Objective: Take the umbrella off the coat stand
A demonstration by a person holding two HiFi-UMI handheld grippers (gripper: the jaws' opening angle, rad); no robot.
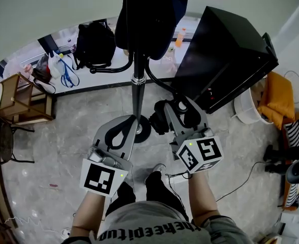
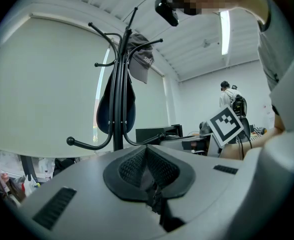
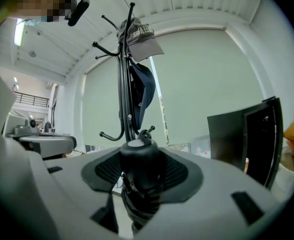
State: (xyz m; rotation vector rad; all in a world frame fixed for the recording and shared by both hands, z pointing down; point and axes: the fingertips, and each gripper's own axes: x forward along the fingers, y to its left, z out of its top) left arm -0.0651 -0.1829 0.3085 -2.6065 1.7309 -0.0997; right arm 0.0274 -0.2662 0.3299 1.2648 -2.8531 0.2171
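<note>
**Umbrella gripped, strap possibly on hook**

The folded black umbrella point(image 1: 161, 119) is clamped by its handle between the pads of the right gripper point(image 3: 140, 184), at centre frame in the head view, just beside the pole of the coat stand point(image 1: 137, 88). The left gripper point(image 2: 149, 176) is seen with its jaws pressed together and nothing between them, low centre-left of the head view.

The umbrella's strap loop point(image 3: 145, 132) is seen right at a lower hook point(image 1: 162, 85) of the stand. Whether it is looped over the hook cannot be told.

Risks, as judged:
- If the strap is caught, the stand could be dragged or tipped by a sideways pull.
- The grey cap point(image 3: 139, 36) and dark blue cap point(image 3: 139, 94) could be shaken off.
- The round handle could slip if it is yanked.
</note>
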